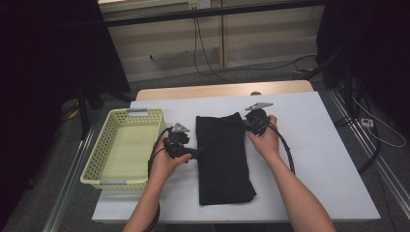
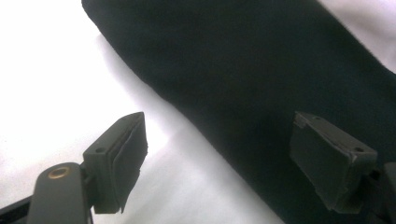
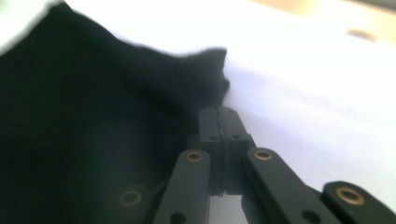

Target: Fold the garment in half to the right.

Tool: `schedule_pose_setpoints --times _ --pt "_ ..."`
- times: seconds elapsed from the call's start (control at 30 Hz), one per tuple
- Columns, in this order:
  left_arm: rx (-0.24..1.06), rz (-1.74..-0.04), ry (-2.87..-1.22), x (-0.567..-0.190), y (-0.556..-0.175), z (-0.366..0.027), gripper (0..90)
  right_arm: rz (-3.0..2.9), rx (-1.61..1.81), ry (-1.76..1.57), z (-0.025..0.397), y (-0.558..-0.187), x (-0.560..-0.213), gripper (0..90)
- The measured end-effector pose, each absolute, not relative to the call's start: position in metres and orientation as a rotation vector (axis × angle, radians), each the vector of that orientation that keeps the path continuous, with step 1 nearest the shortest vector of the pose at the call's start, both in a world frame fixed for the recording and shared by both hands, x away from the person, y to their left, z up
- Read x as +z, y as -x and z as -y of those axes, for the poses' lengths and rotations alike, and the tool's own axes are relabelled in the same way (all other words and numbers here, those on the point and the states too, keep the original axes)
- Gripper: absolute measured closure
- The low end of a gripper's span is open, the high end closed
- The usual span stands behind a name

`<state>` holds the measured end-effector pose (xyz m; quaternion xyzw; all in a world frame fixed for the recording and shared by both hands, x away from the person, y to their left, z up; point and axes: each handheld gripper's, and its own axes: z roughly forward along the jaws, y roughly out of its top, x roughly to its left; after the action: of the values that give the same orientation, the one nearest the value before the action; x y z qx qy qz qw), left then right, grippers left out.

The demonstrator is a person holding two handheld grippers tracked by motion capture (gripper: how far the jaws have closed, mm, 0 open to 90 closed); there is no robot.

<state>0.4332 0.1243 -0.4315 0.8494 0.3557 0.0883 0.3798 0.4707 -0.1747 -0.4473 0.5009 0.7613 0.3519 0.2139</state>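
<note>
forearms come in at the near edge. white table (image 1: 314, 159); black cloth (image 1: 223, 157) lies flat between the two tongs, long side running away from the person. yellow basket (image 1: 104, 145) sits outboard of the left gripper (image 1: 198, 152). left gripper: jaws wide apart, straddling the cloth's edge, holding nothing. right gripper (image 1: 245, 124): jaws closed at the far corner; whether fabric is pinched, cannot tell. judgement: cloth light, limp, will sag; take by corners. right gripper view shows the closed jaws; the high view does not resolve them.
</note>
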Motion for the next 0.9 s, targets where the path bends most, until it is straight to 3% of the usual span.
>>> schedule_pose_setpoints --times 0.2,0.33,0.6,0.9 --pt "0.222 -0.913 -2.167 -0.431 -0.432 -0.125 19.8 -2.124 0.96 -1.37 0.172 -0.475 -0.455 84.4" --pt "0.219 -0.915 -2.166 -0.43 -0.432 -0.125 19.9 -2.112 0.942 -1.358 0.175 -0.472 -0.451 73.8" --pt "0.22 -0.91 -2.173 -0.431 -0.432 -0.125 19.9 -2.132 0.967 -1.251 0.18 -0.437 -0.43 62.3" --pt "0.22 -0.908 -2.18 -0.431 -0.43 -0.123 19.8 -2.253 0.977 -1.169 0.169 -0.383 -0.441 63.6"
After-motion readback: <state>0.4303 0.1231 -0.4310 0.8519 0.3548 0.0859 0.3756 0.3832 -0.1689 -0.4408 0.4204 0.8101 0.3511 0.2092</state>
